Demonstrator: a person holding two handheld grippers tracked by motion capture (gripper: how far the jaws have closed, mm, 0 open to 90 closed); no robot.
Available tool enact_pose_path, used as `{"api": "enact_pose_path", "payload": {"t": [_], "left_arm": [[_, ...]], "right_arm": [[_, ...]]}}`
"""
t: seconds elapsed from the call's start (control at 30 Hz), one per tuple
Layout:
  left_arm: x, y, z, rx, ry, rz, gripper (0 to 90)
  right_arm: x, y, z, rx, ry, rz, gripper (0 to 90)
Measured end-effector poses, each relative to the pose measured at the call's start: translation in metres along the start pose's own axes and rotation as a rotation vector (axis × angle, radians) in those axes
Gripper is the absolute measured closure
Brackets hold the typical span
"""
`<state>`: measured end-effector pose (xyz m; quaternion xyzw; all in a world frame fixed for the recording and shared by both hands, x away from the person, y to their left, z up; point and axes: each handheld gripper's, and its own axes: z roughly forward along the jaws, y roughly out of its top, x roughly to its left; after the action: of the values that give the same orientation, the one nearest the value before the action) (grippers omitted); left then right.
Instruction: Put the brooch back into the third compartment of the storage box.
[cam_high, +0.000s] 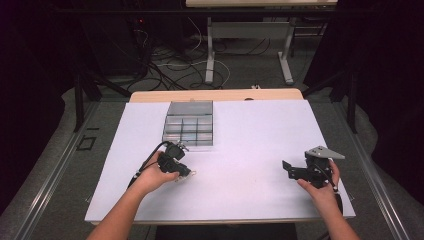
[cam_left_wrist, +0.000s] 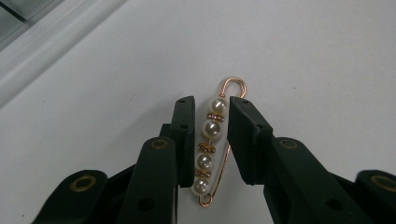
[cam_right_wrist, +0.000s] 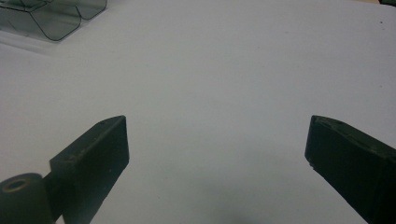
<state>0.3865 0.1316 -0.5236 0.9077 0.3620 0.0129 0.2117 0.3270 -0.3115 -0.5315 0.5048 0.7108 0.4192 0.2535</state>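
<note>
A gold wire brooch pin strung with four white pearls and small rhinestone spacers (cam_left_wrist: 211, 145) lies flat on the white table cover (cam_high: 250, 145), in front of the person and a little left of centre, just near of the clear plastic compartment box (cam_high: 188, 123). In the left gripper view its long axis runs away from the camera, the hooked wire end pointing far and the small coiled loop pointing back toward the hand.

The left gripper (cam_left_wrist: 210, 112) straddles the pin lengthwise. Its two black jaws stand narrowly apart, one on each side of the pearl row; the left jaw sits against the pearls, while a thin gap shows at the right jaw, so whether the grip has bitten cannot be told for sure. The left hand (cam_high: 156, 175) holds the tool low over the cover, forearm entering from the bottom and angling right, wrist tipped so the jaws point down at the table.

Well apart on the right side, the right hand (cam_high: 320, 187) holds the right gripper (cam_right_wrist: 217, 140) just above bare cover, jaws spread wide with nothing between them, pointing left toward the centre.
</note>
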Motion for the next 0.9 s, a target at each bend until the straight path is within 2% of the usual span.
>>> {"api": "enact_pose_path", "payload": {"t": [0.1, 0.37, 0.4, 0.7, 0.77, 0.8, 0.9], "left_arm": [[-0.0008, 0.0, 0.0017, 0.001, -0.002, -0.007, 72.7], [0.0006, 0.0011, 0.0054, 0.011, 0.0, 0.005, 74.9], [-0.0003, 0.001, 0.006, 0.009, -0.007, -0.008, 75.0], [-0.0012, 0.0023, 0.0082, 0.022, 0.005, 0.036, 78.1], [-0.0009, 0.0026, 0.0082, 0.025, 0.005, 0.043, 79.2], [-0.0017, 0.0024, 0.0084, 0.023, 0.002, 0.033, 79.4], [-0.0022, 0.0027, 0.0083, 0.026, 0.008, 0.047, 79.7]], "right_arm": [[0.0002, 0.0, 0.0002, 0.0, 0.001, -0.003, 6.1], [0.0004, -0.0003, 0.0006, 0.004, 0.001, -0.011, 6.4], [0.0002, -0.0003, 0.0007, 0.003, 0.002, -0.009, 6.4], [0.0007, -0.0006, 0.0009, 0.005, 0.004, -0.008, 6.6], [0.001, -0.0006, 0.001, 0.006, 0.006, -0.007, 6.6], [0.0013, -0.0007, 0.0012, 0.006, 0.006, -0.007, 6.6], [0.002, -0.0008, 0.0019, 0.006, 0.006, -0.013, 6.6]]}}
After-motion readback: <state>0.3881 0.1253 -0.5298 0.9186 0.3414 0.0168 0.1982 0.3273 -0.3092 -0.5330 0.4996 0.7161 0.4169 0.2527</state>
